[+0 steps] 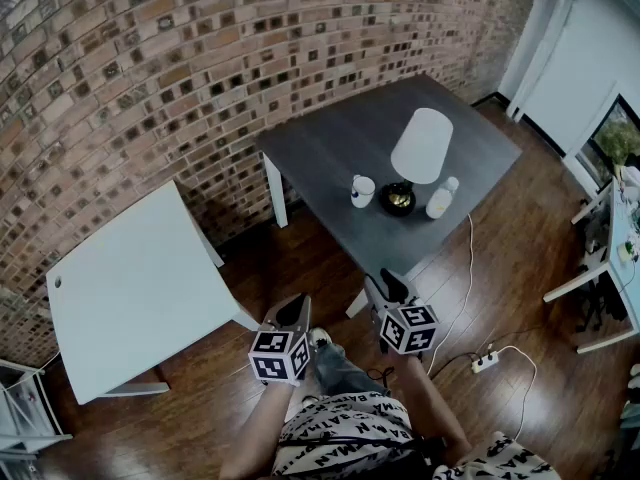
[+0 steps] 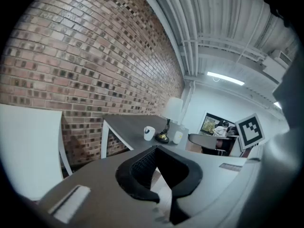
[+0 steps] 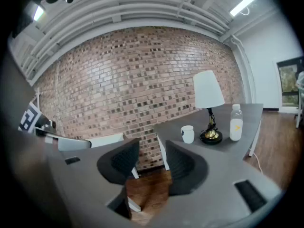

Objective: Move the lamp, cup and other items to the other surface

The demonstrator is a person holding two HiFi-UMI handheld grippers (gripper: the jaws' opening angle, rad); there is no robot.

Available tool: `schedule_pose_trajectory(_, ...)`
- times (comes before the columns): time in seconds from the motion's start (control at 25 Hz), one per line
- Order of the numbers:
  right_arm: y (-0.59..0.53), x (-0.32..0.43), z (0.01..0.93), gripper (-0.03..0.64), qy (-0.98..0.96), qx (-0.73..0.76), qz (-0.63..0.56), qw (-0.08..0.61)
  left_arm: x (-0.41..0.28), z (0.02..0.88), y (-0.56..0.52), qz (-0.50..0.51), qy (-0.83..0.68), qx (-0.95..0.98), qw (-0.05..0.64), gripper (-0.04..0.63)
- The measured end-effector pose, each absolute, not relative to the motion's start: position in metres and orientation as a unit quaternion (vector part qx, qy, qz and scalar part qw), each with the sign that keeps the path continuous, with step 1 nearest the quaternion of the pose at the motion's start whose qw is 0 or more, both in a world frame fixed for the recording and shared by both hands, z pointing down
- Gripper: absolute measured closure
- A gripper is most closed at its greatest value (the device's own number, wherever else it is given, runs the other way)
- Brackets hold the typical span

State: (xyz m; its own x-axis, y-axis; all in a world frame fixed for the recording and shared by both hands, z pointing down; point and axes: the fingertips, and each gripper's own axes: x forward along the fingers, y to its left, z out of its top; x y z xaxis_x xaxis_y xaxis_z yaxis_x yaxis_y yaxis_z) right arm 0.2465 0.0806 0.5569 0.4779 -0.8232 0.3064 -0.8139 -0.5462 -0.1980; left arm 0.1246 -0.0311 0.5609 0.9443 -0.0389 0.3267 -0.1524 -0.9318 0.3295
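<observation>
On the dark grey table (image 1: 340,148) stand a lamp (image 1: 422,145) with a white shade and a black-and-gold base, a white cup (image 1: 363,190) to its left and a small bottle (image 1: 441,198) to its right. The white table (image 1: 140,288) stands bare to the left. Both grippers hang over the wooden floor, short of the dark table. My left gripper (image 1: 292,306) (image 2: 171,156) is open and holds nothing. My right gripper (image 1: 385,286) (image 3: 152,148) is also open, with only floor between its pads. The right gripper view shows the lamp (image 3: 208,90), cup (image 3: 187,134) and bottle (image 3: 236,122) ahead.
A brick wall (image 1: 150,58) runs behind both tables. The lamp's white cord (image 1: 468,268) drops to a power strip (image 1: 485,361) on the floor at the right. White desks with a plant (image 1: 620,138) stand at the far right. The person's legs are below the grippers.
</observation>
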Motion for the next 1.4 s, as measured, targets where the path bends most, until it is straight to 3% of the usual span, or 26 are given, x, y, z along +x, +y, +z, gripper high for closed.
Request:
schedule_pose_trajectory(0.24, 0.035, 0.323, 0.586, 0.239, 0.447, -0.867, -0.219, -0.021, 0.186, 0.567, -0.050, 0.172, -0.019, 0.968, 0.180, 0.594)
schedule_pose_trajectory(0.32, 0.020, 0.351, 0.597, 0.205, 0.442, -0.866, -0.231, -0.028, 0.211, 0.570, -0.057, 0.175, -0.009, 0.968, 0.177, 0.594)
schedule_pose_trajectory(0.8, -0.047, 0.490, 0.668, 0.138, 0.405, -0.866, -0.279, -0.084, 0.326, 0.608, -0.094, 0.222, 0.010, 0.960, 0.172, 0.594)
schedule_pose_trajectory(1.4, -0.085, 0.552, 0.721, 0.141, 0.389, -0.859, -0.304, -0.132, 0.371, 0.647, -0.125, 0.252, 0.006, 0.948, 0.195, 0.594)
